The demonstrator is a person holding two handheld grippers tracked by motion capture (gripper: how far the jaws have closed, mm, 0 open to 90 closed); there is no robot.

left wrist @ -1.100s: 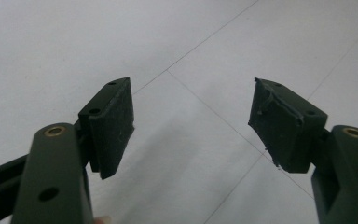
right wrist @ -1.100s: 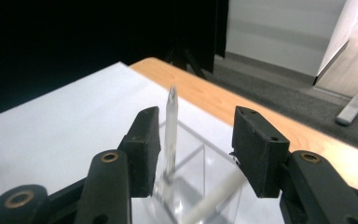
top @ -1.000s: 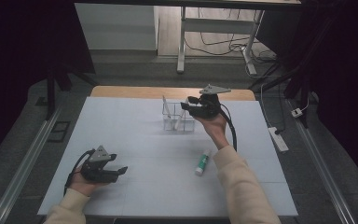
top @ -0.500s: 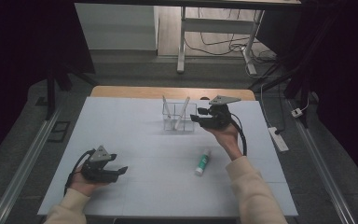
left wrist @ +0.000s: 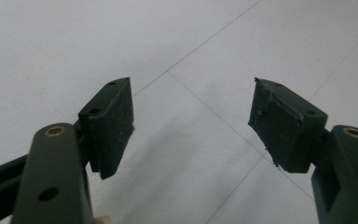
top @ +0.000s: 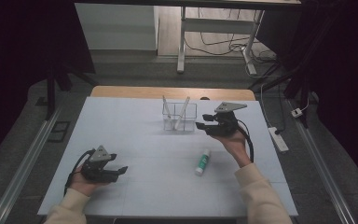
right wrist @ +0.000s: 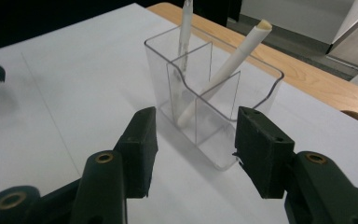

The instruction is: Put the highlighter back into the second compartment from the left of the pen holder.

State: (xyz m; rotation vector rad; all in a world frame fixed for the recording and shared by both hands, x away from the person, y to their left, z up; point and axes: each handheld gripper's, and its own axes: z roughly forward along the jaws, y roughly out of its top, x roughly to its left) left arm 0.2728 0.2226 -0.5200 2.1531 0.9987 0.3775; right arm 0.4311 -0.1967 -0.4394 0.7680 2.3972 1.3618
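**One loose tube, nearer the right tool**

Two tools stand empty. The right tool [top: 199, 126], its jaws just opening with nothing between them, hangs just beside the clear plastic two-compartment holder [top: 179, 116] near the surface's far edge. Two white pens [right wrist: 223, 70] lean in it. The white tube with the green cap [top: 203, 161] lies toward the near edge, long axis roughly near-to-far. The left tool [top: 120, 171] gapes wide by the near-left corner, well apart.
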